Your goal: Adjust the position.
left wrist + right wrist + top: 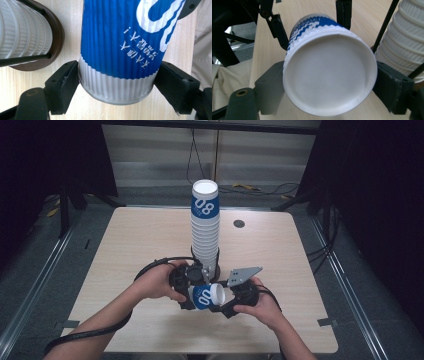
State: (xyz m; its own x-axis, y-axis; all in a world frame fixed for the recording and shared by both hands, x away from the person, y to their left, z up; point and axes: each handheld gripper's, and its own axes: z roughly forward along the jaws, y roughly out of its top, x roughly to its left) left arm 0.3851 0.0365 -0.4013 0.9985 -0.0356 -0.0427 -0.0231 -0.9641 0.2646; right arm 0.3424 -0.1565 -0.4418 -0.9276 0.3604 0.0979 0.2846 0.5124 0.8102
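Note:
A blue and white ribbed paper cup (204, 296) printed "08" lies on its side just above the table, held between both grippers. My left gripper (116, 75) is shut on its white ribbed band, with a pad pressed to each side. The cup's (329, 75) white round base faces the right gripper view, where my right gripper (329, 80) has a pad against each side of that end. In the high view the left gripper (187, 285) is left of the cup and the right gripper (231, 299) is right of it.
A tall stack of upturned cups (205, 227) stands in a holder with thin black rods right behind the grippers, close to the held cup. Its brown ring base (56, 37) rests on the wooden table (135, 240). A small dark grommet (239, 223) lies farther back.

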